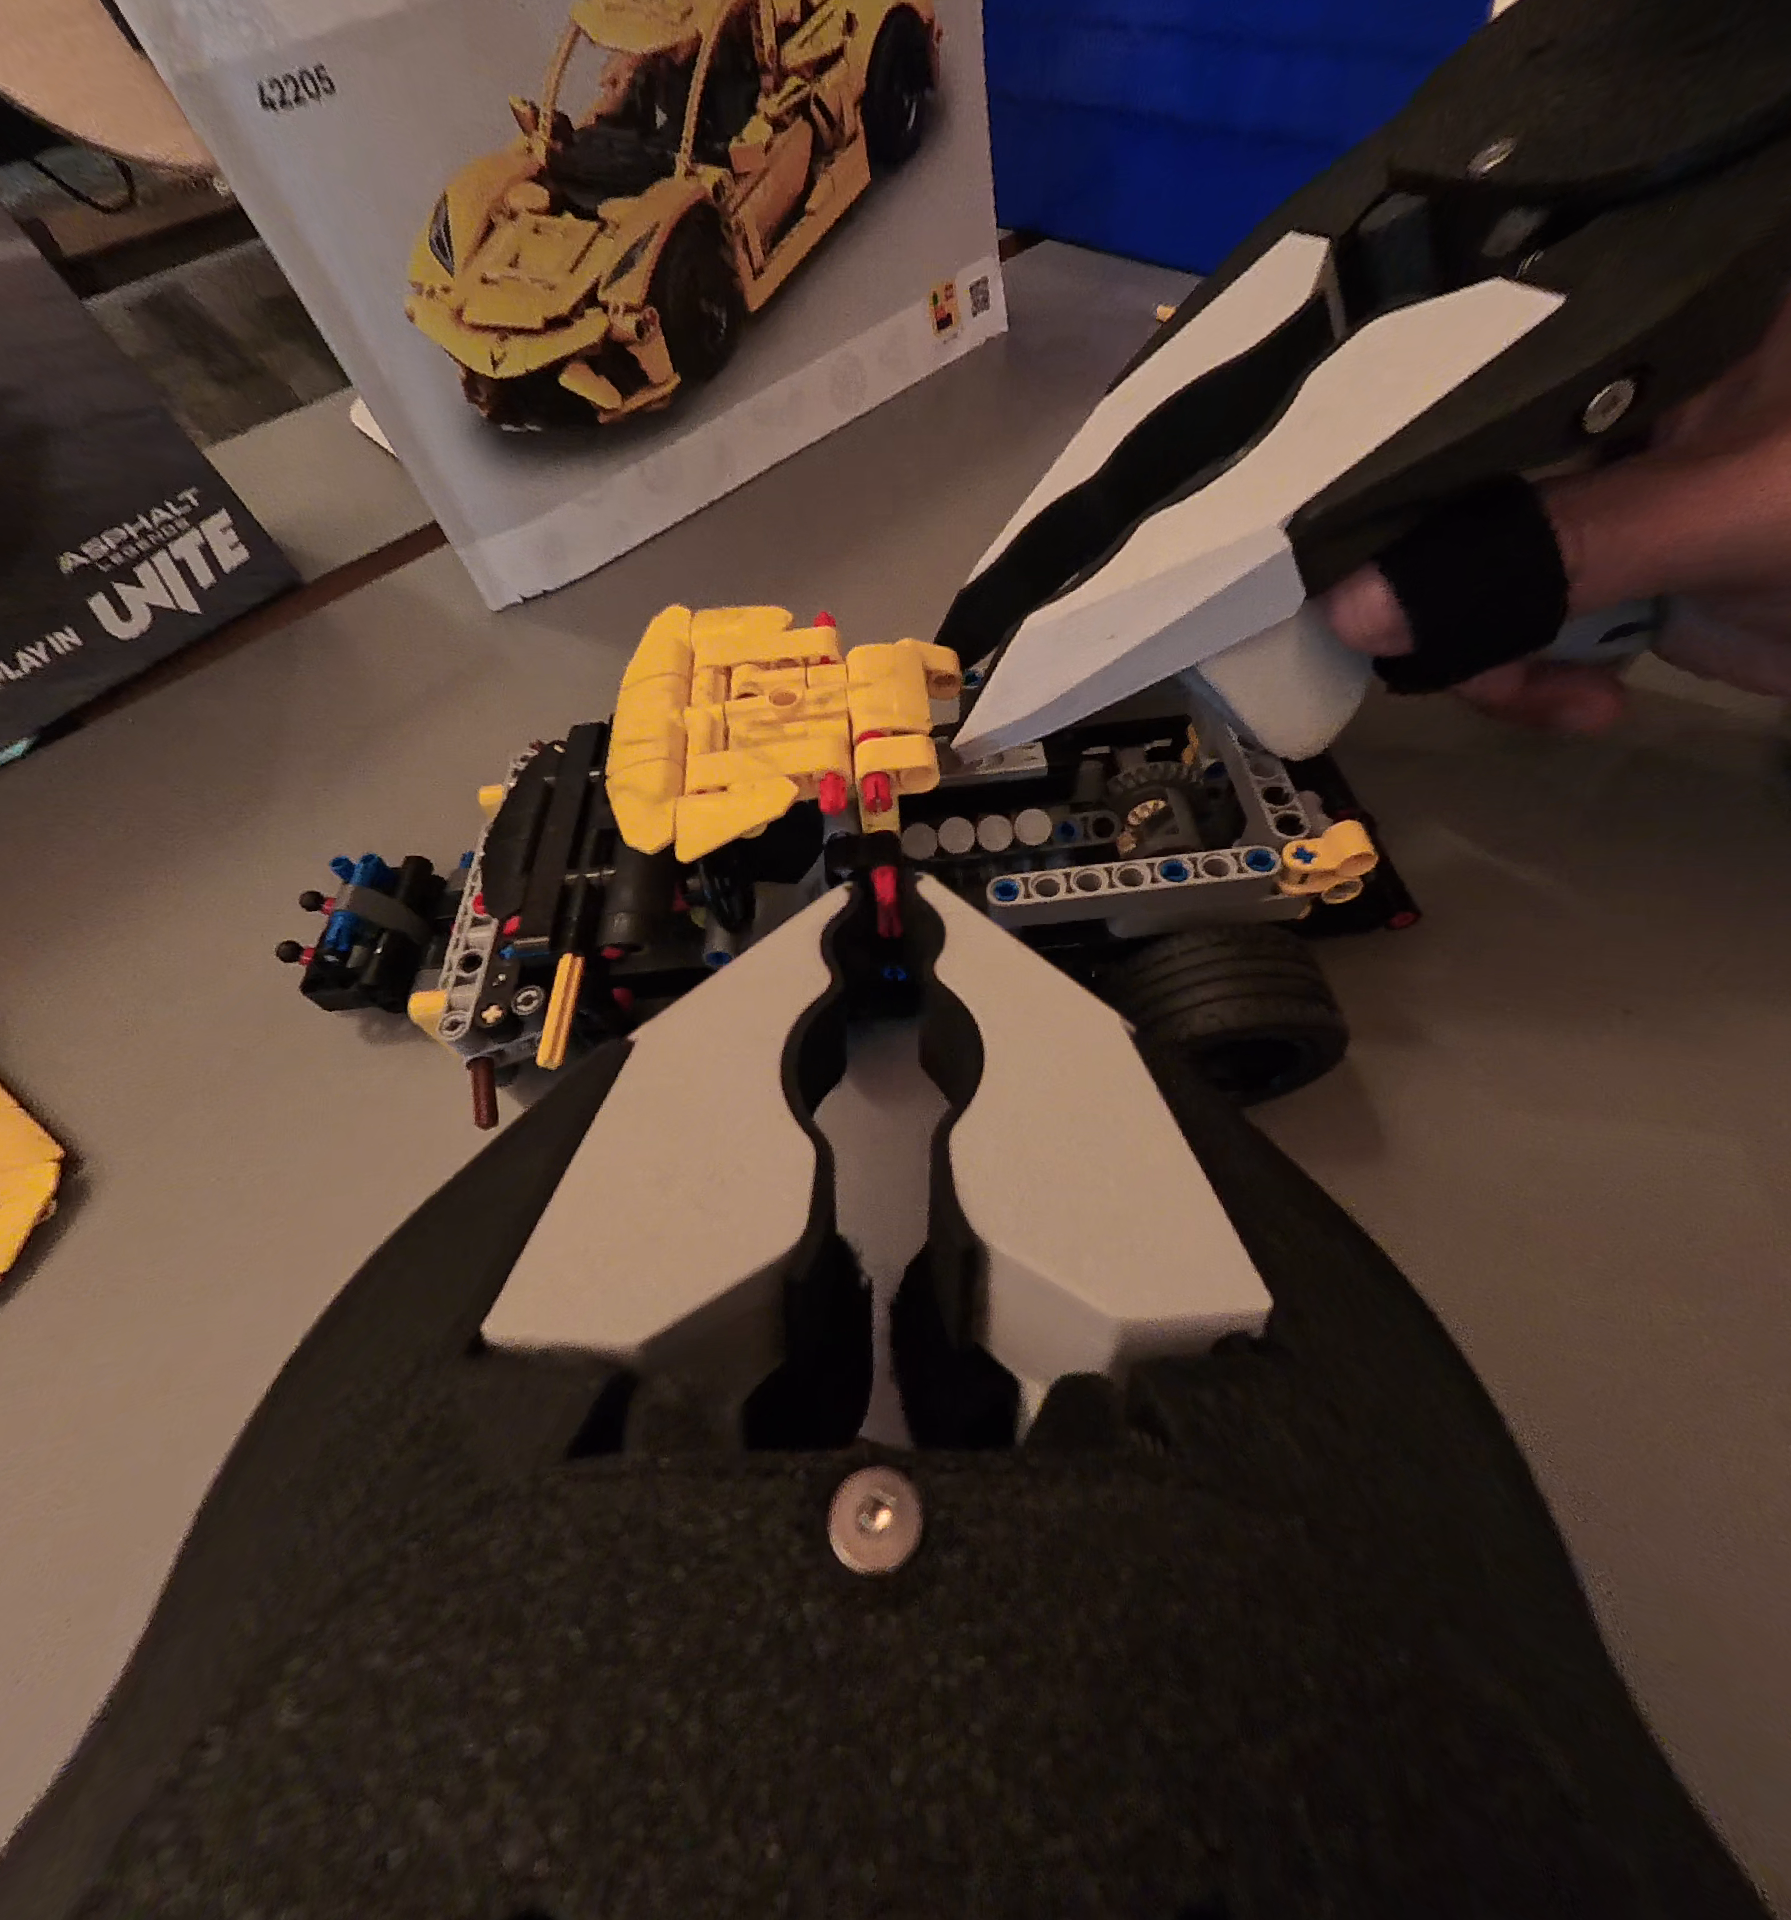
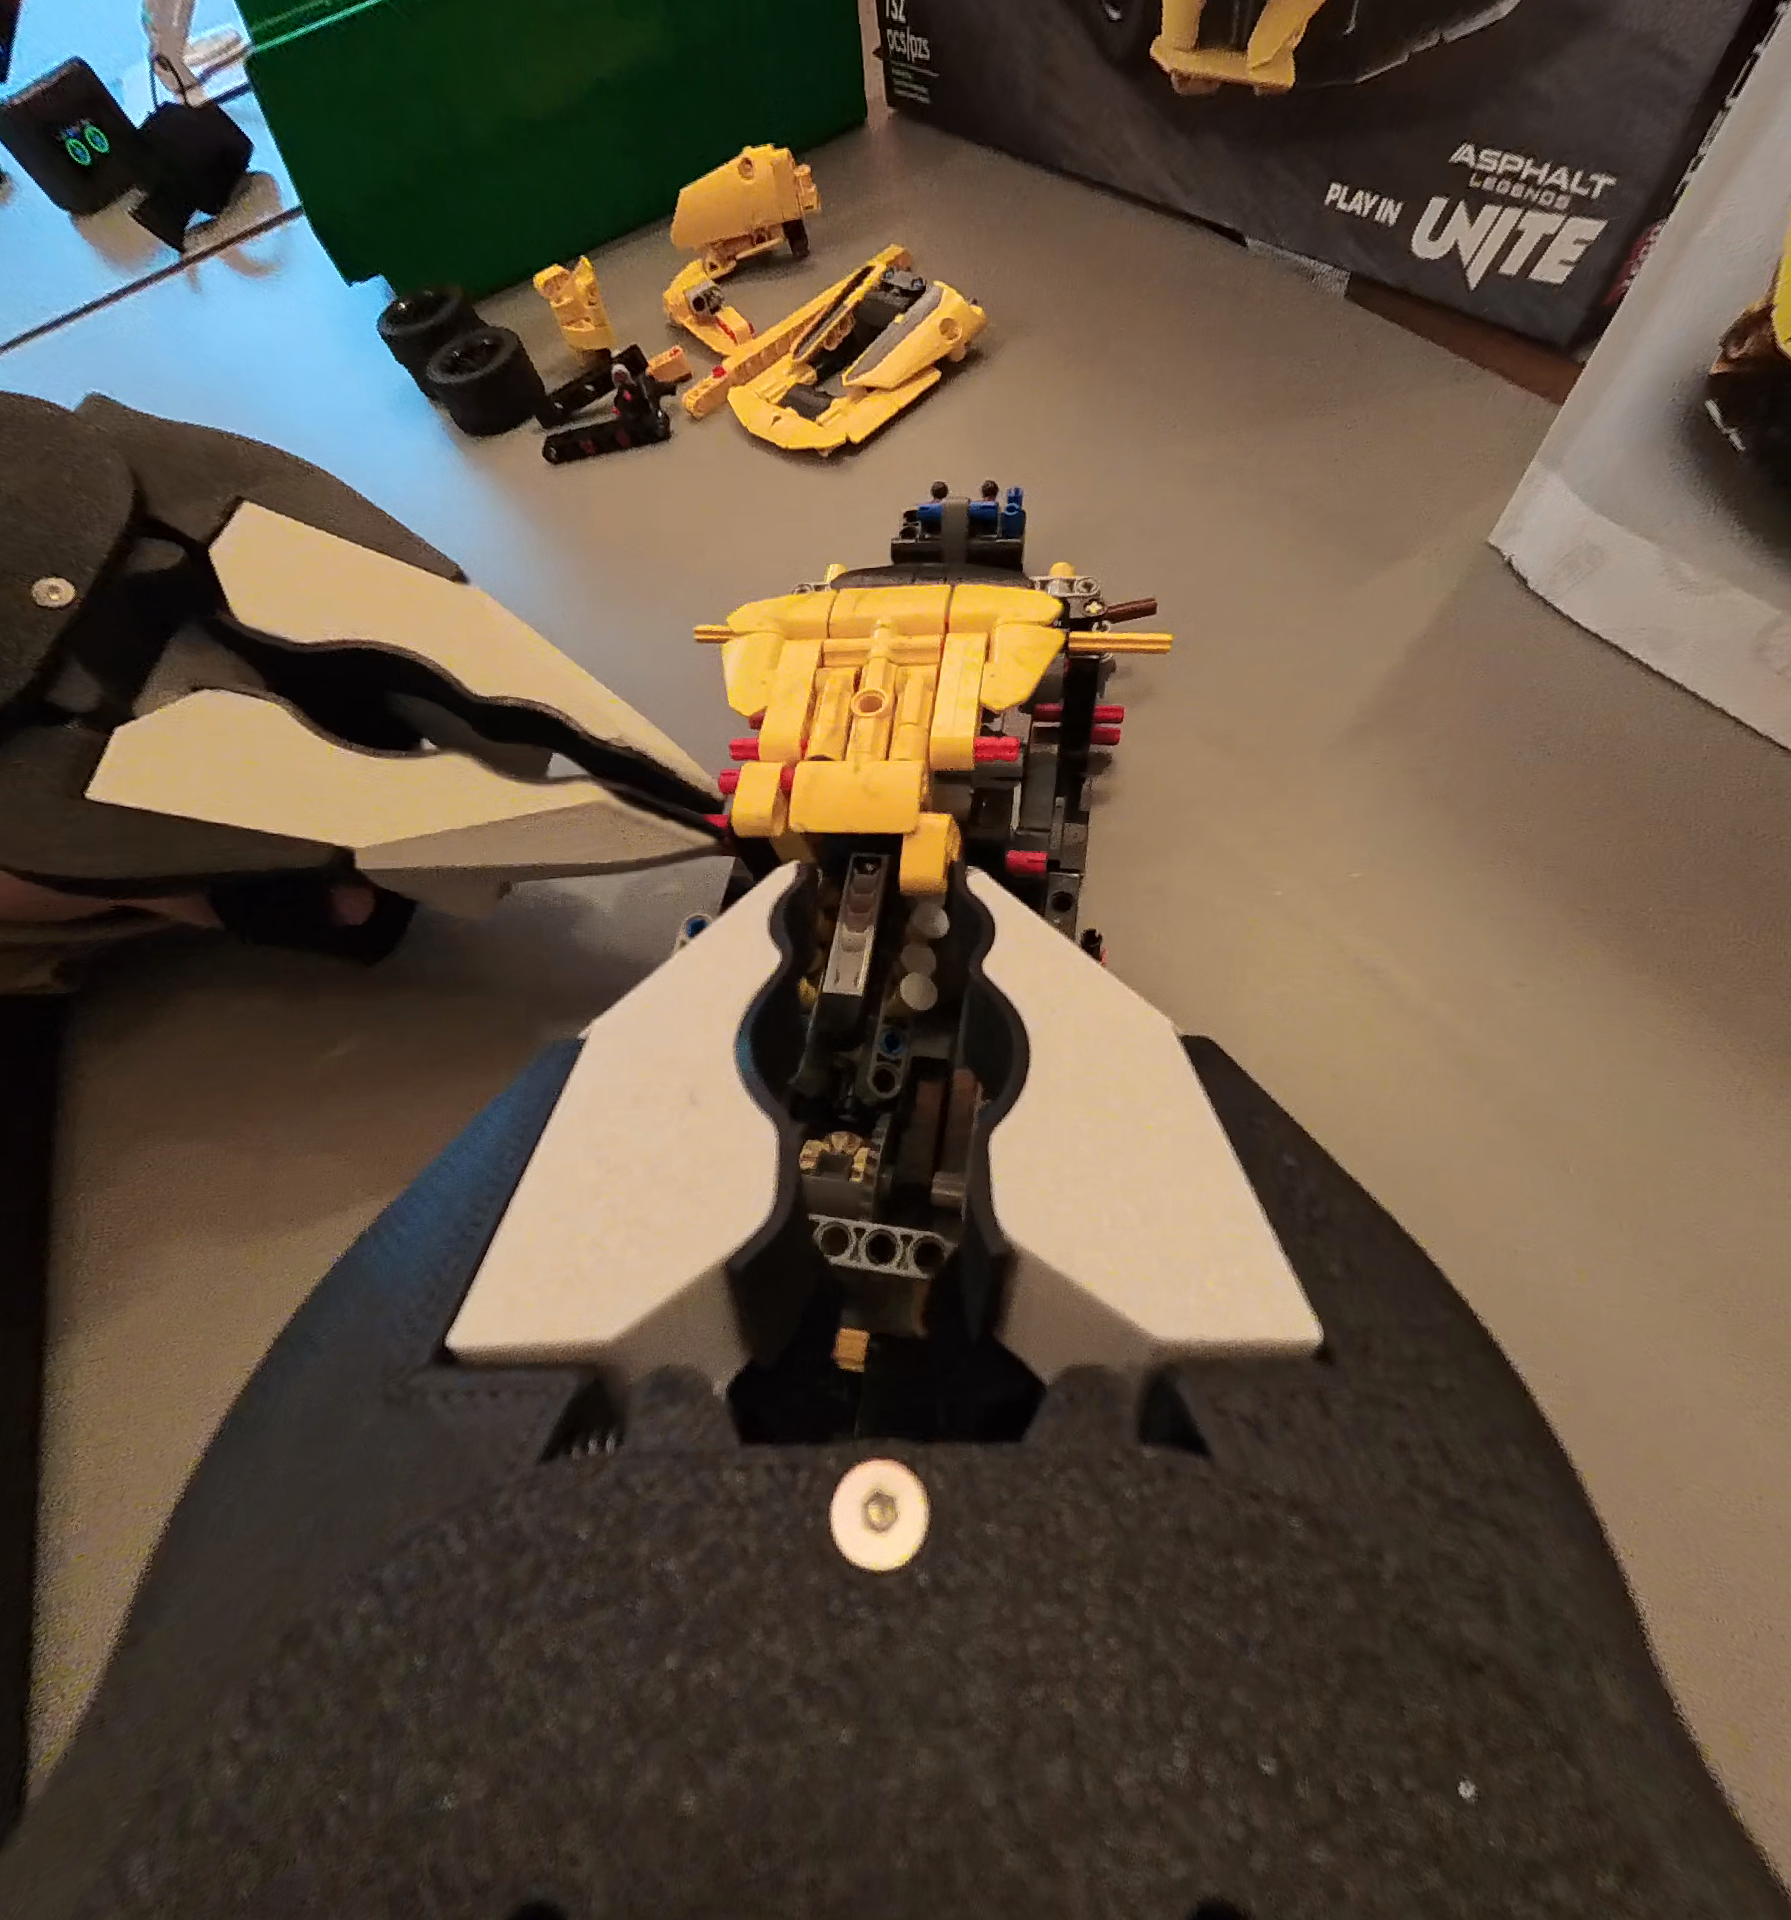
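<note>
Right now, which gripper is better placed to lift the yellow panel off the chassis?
Probably the right gripper: its fingertips bracket the yellow panel's rear connector, along the chassis. The left gripper only pinches a red pin at the side.

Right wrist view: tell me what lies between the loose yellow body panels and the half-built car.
Bare grey table. Nothing lies between the loose yellow panels and the car chassis; the right wrist view shows this stretch.

Both wrist views look down at close range on the brick car chassis (image 1: 849,831) (image 2: 922,748), the left from its side, the right along its length.
</note>
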`<state>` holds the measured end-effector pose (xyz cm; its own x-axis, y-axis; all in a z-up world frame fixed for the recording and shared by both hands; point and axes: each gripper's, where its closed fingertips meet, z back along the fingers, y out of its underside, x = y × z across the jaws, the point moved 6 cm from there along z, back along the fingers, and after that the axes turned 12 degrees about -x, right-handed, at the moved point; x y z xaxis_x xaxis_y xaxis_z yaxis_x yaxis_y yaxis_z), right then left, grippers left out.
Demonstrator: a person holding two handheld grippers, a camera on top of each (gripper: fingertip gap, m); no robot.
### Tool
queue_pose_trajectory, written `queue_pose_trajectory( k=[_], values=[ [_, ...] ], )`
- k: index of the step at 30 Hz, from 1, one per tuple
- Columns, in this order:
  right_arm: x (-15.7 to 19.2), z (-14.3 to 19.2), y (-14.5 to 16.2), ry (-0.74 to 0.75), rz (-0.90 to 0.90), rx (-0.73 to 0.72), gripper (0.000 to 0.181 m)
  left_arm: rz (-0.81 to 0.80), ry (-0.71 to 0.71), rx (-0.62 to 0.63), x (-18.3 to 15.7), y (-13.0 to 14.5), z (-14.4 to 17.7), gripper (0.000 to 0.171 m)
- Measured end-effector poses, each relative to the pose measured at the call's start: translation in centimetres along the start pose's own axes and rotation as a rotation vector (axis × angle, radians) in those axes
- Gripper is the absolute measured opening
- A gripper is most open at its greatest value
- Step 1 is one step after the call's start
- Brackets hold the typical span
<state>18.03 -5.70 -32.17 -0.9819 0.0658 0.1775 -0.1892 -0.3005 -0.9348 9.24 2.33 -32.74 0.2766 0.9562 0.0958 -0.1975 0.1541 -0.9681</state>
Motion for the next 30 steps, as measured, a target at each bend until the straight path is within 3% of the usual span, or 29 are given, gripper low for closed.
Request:
queue_pose_trajectory(
  k=[9,12,25,26,28,30],
  values=[
    [-0.19,0.03,0.14,-0.017,-0.035,0.009,0.019,-0.051,-0.010,0.002,-0.08,0.11,-0.26,0.003],
    [-0.64,0.33,0.17,0.005,-0.054,0.029,0.006,-0.109,0.020,0.006,-0.36,0.05,-0.27,0.002],
    [-0.35,0.17,0.05,0.053,-0.028,0.036,0.005,-0.057,0.068,0.011,-0.01,0.15,0.37,0.002],
    [-0.26,0.29,0.12,0.044,-0.022,0.039,0.007,-0.053,0.068,0.012,-0.01,0.14,0.37,0.002],
    [-0.19,0.66,0.43,0.000,-0.056,0.065,0.038,-0.054,0.068,0.011,0.04,0.18,0.41,0.002],
    [-0.13,0.89,0.40,-0.054,-0.136,0.044,0.056,-0.045,0.070,0.009,0.07,0.19,0.42,0.002]
  ],
)
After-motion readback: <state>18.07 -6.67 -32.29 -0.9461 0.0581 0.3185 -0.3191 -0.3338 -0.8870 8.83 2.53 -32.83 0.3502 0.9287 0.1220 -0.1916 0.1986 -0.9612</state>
